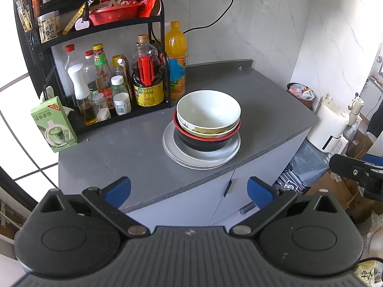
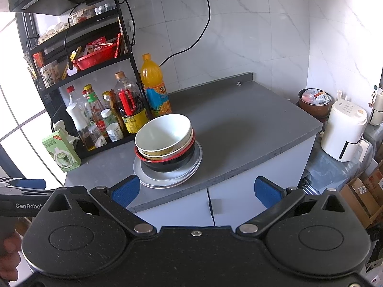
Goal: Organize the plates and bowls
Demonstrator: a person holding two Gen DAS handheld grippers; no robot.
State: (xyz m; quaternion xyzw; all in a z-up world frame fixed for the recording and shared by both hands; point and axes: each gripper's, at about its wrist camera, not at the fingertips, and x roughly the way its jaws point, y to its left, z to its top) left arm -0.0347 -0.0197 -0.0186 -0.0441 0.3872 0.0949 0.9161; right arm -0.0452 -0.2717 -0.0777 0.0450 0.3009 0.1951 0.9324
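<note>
On the grey countertop [image 1: 119,153] stands one stack: a white bowl [image 1: 208,110] nested in a black bowl with a red rim [image 1: 203,143], both resting on silver plates [image 1: 174,153]. The right wrist view shows the same white bowl [image 2: 162,131], black bowl [image 2: 167,165] and plates [image 2: 153,181]. My left gripper [image 1: 189,191] hangs open before the counter's front edge, short of the stack, with nothing between its blue pads. My right gripper [image 2: 196,190] is likewise open and empty, a little nearer than the stack and to its right.
A black rack [image 1: 153,26] with sauce bottles [image 1: 146,76] and an orange drink bottle [image 1: 176,59] stands at the back left, a green carton [image 1: 53,124] in front of it. A white appliance [image 2: 344,131] and a bin [image 2: 314,101] sit right of the counter. Cardboard boxes [image 2: 361,196] lie below.
</note>
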